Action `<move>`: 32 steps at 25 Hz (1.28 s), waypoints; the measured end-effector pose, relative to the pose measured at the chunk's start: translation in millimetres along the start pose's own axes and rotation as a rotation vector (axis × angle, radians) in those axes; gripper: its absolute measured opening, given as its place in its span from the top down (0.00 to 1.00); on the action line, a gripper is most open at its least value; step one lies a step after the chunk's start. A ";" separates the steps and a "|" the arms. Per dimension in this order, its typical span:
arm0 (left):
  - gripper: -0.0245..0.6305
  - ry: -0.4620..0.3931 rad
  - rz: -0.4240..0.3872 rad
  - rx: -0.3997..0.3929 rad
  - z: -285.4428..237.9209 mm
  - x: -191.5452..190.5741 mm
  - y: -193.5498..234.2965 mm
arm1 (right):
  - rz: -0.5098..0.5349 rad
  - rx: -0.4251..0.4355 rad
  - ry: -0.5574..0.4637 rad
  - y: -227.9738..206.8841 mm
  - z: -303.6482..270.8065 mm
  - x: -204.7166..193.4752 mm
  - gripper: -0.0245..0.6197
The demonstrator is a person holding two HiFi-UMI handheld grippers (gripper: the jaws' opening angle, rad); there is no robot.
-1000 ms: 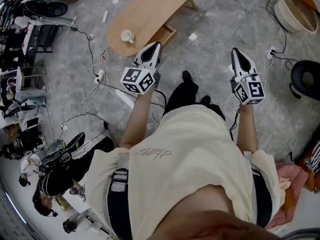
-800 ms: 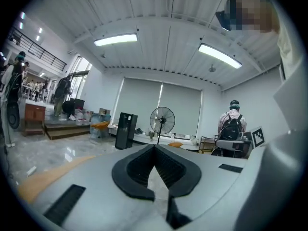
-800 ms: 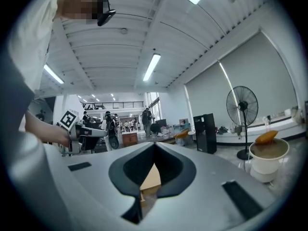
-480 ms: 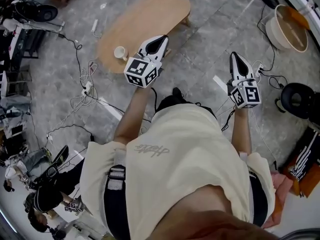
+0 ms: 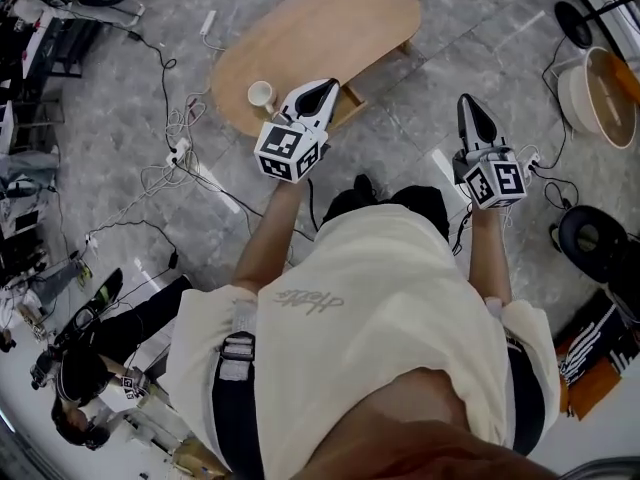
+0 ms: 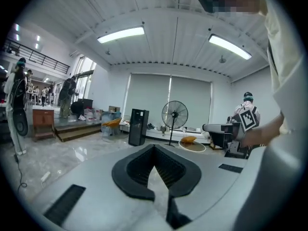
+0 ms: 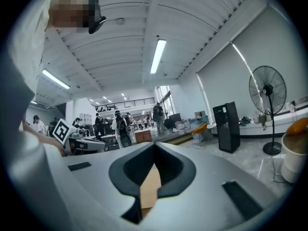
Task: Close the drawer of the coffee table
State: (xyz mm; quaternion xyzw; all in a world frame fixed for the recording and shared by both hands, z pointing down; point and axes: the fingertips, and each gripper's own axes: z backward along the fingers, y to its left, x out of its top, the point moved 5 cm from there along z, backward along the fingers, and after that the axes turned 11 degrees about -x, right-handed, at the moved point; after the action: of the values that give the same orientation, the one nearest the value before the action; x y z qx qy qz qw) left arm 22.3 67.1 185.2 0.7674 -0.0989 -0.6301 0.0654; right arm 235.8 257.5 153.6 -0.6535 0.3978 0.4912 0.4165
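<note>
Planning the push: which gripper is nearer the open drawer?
The left gripper, at the table edge beside the drawer; the right gripper hangs over bare floor.

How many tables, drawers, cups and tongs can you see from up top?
coffee table: 1
drawer: 1
cup: 1
tongs: 2, the left tongs and the right tongs
total: 5

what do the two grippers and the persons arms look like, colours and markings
Both the left gripper and right gripper are white, tapering to a pointed claw with black pads. Each carries a white cube with black square markers. The person wears a cream short-sleeved T-shirt.
</note>
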 end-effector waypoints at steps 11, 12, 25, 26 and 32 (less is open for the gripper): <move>0.96 0.006 0.086 0.292 -20.4 -92.2 53.4 | -0.016 0.278 0.043 -38.8 -126.4 -94.8 0.97; 0.96 0.008 0.096 0.323 -20.5 -88.7 51.8 | -0.010 0.307 0.042 -41.2 -135.7 -88.5 0.97; 0.96 -0.035 0.245 0.720 54.3 -132.4 43.9 | -0.101 0.700 0.225 40.4 -229.4 -143.8 0.97; 0.96 -0.035 0.261 0.738 63.9 -140.8 43.3 | -0.092 0.719 0.239 52.5 -229.8 -150.0 0.97; 0.96 -0.079 0.322 0.765 114.3 -182.7 54.8 | -0.064 0.746 0.435 111.5 -230.0 -216.8 0.97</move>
State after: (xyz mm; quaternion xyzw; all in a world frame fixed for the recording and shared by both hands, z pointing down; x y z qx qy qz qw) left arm -127.6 59.4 349.3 0.6863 -0.4470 -0.5587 -0.1303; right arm 160.0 28.9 386.7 -0.5585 0.6062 0.1513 0.5457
